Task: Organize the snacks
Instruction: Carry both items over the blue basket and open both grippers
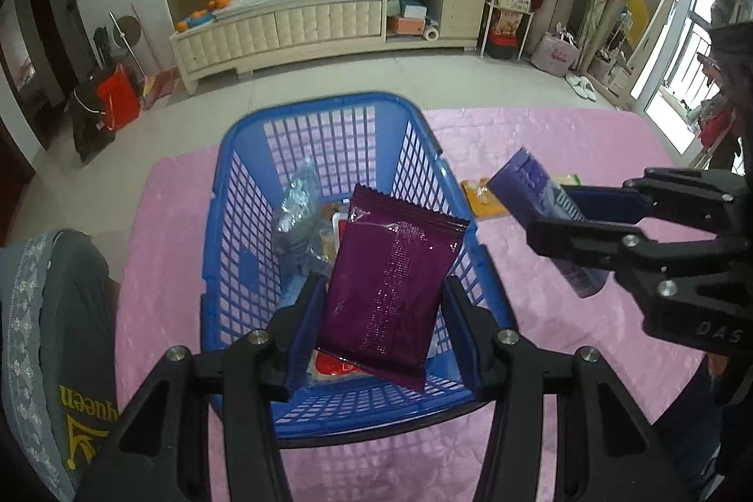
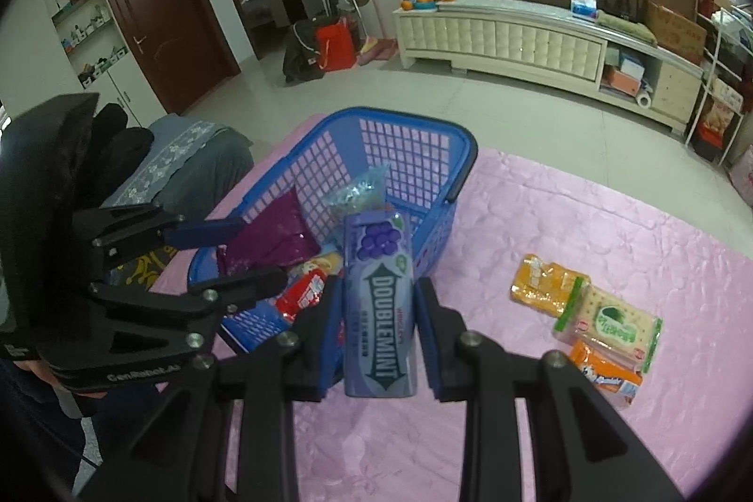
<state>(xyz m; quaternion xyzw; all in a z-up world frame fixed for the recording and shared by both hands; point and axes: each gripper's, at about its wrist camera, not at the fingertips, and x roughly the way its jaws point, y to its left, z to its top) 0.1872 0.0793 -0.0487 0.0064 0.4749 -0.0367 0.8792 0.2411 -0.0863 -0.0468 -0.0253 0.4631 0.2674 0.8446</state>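
Note:
A blue plastic basket [image 1: 235, 219] stands on the pink cloth [image 1: 541, 154]; it also shows in the right wrist view [image 2: 423, 154]. My left gripper [image 1: 383, 304] is shut on a dark purple snack packet [image 1: 390, 290] and holds it over the basket. My right gripper [image 2: 379, 309] is shut on a purple Doublemint gum pack [image 2: 379, 304], just right of the basket; the pack shows in the left wrist view [image 1: 527, 187] too. The basket holds a clear wrapped packet [image 1: 299, 201] and a red snack [image 2: 303, 292].
Three snack packs lie on the cloth right of the basket: a yellow one [image 2: 541, 281], a green-labelled cracker pack [image 2: 612, 323] and an orange one [image 2: 607, 375]. A grey cushioned seat [image 1: 52, 314] is at the left. A cream TV cabinet [image 1: 329, 22] stands beyond the floor.

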